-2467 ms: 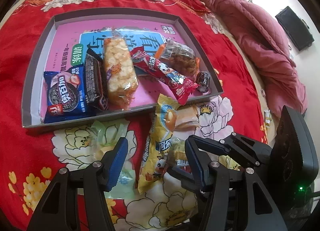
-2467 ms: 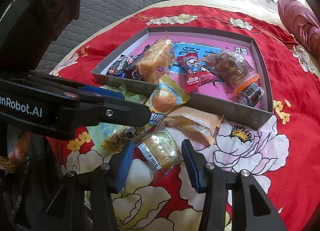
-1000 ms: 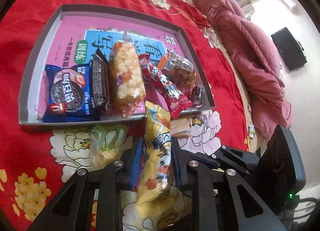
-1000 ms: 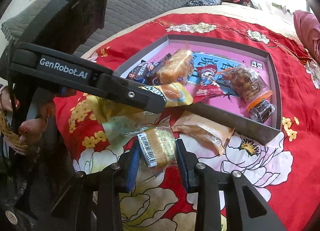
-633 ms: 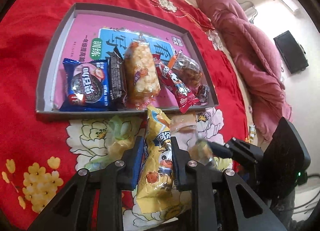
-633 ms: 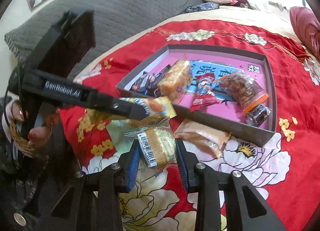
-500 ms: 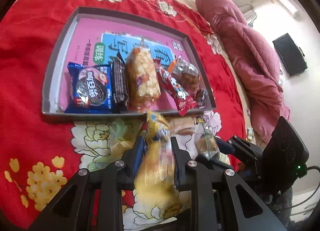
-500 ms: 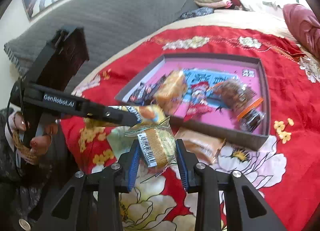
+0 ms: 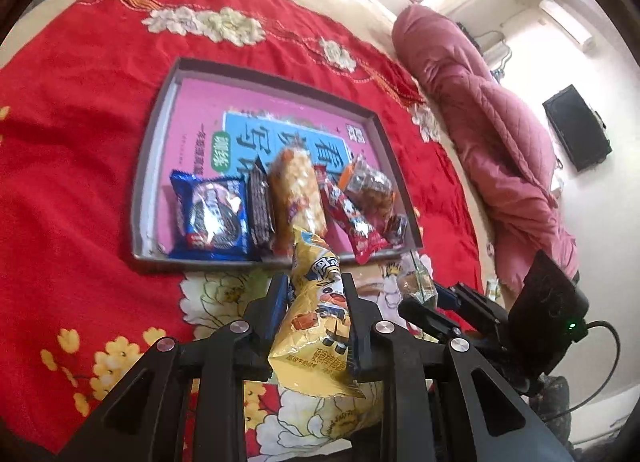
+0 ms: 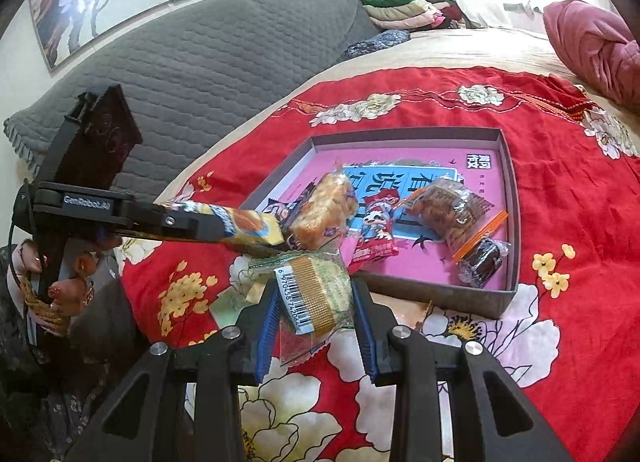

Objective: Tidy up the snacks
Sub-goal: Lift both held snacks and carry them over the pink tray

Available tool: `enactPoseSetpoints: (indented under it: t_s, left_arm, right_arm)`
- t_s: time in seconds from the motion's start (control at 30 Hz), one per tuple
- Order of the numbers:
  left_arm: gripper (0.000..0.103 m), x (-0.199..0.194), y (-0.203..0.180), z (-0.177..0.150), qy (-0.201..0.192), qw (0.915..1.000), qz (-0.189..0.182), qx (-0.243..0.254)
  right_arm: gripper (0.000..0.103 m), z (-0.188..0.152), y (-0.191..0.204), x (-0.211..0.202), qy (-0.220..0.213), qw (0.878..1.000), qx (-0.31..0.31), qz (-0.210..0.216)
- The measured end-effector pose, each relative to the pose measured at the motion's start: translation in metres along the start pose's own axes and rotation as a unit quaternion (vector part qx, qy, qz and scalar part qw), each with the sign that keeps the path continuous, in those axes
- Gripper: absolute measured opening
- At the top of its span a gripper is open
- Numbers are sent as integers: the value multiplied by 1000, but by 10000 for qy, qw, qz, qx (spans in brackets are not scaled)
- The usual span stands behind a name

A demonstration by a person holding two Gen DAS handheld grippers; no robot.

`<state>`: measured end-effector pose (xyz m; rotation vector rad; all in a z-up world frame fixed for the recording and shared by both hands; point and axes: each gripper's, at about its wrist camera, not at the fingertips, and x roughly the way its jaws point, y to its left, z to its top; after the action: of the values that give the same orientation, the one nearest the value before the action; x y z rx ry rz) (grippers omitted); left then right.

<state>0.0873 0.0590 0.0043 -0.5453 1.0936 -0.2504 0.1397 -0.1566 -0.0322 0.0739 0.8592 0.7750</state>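
Note:
My left gripper [image 9: 314, 286] is shut on a yellow snack bag [image 9: 320, 322], lifted just in front of the grey box [image 9: 140, 190]. From the side, the right wrist view shows that gripper [image 10: 224, 226] holding the yellow bag [image 10: 248, 228] by the box's near-left corner. My right gripper [image 10: 314, 298] is shut on a clear-wrapped biscuit pack [image 10: 316, 294] with a barcode, held above the cloth before the box [image 10: 472, 302]. Inside lie a blue cookie pack [image 9: 212, 218], a dark bar [image 9: 260, 206], a puffed-rice pack [image 9: 298, 186], a red packet [image 9: 352, 222] and a zip bag of nuts [image 10: 452, 214].
A red flowered cloth [image 9: 72, 182] covers the bed. A pale green packet [image 10: 230, 302] and a tan packet [image 9: 372, 282] lie on it before the box. A pink quilt [image 9: 500, 134] is heaped at the right, a grey headboard [image 10: 200, 74] behind. A person's hand [image 10: 36, 262] grips the left tool.
Both grippers closed on their packs and lifted them off the cloth. Each has risen and moved toward the box's near edge; the box now sits farther away in both views.

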Motion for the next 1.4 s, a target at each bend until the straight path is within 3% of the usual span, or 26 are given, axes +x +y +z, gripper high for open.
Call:
enactPoseSetpoints:
  t_s: [0.2, 0.63, 0.83, 1.4]
  left_arm:
    - [26, -8, 8, 12, -246, 9996, 87, -84]
    - [26, 19, 21, 36, -466, 9979, 329, -292]
    - [26, 35, 26, 41, -494, 9965, 629, -220]
    - [26, 56, 35, 47, -474, 9955, 803, -192]
  right_arm:
    - [35, 5, -12, -5, -196, 9994, 237, -144]
    - [35, 22, -31, 3, -545, 9954, 403, -671]
    - [35, 23, -38, 6, -538, 9944, 516, -747]
    - [35, 29, -47, 28, -395, 9892, 373, -1359]
